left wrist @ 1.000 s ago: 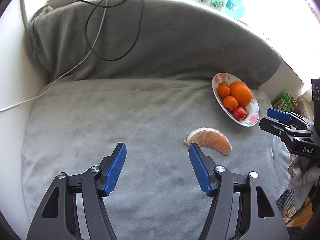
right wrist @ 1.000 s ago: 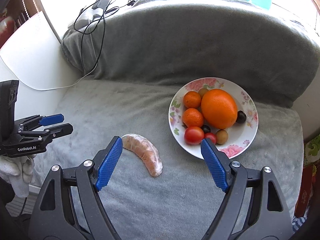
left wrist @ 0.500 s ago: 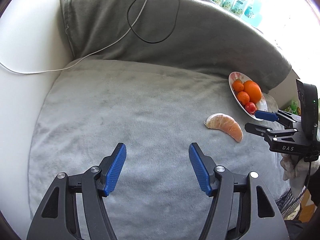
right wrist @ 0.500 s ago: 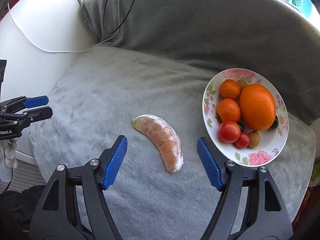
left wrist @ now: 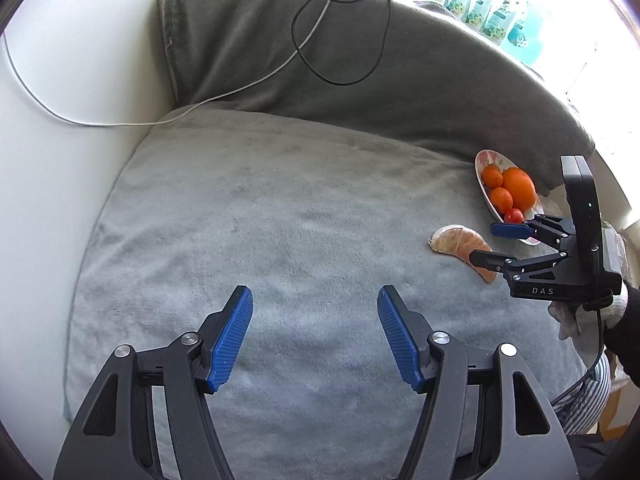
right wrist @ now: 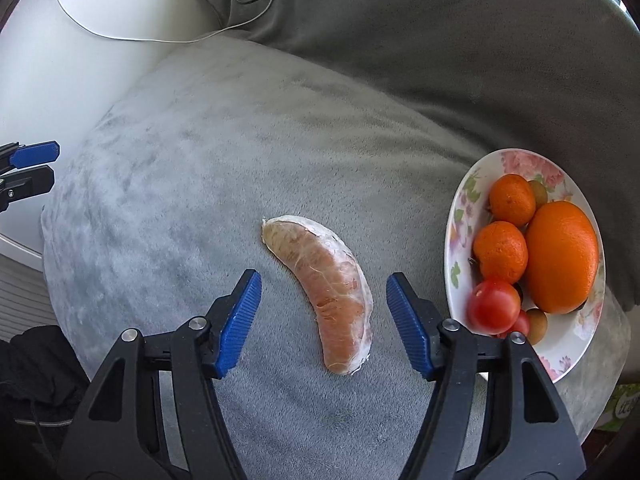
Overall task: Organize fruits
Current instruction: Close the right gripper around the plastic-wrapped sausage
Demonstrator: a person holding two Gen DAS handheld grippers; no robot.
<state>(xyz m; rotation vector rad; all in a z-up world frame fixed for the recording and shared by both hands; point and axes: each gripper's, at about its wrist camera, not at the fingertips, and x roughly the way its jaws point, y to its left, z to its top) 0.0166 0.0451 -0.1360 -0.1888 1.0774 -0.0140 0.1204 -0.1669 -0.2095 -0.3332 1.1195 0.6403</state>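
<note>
Hidden parts: In the left wrist view we saw the right gripper (left wrist: 490, 242) cover the near end of the pomelo segment (left wrist: 458, 240); the floral plate (left wrist: 482, 172) was partly behind it.
Hard to make out: We could not identify the small dark fruits under the large orange (right wrist: 562, 256).
Cut off: The left gripper (right wrist: 34, 166) showed only its fingertips at the edge of the right wrist view.
Right gripper pose: We found it low over the grey blanket (right wrist: 180, 200), jaws spread, with the segment lying between its fingers (right wrist: 240, 316), touching neither pad.
Left gripper pose: We found its jaws spread wide over bare blanket, holding nothing.
Segment location: On the blanket, just beside the plate, well to the right of the left gripper.
Plate contents: Two mandarins (right wrist: 500, 252), the orange and a red tomato (right wrist: 494, 306).
</note>
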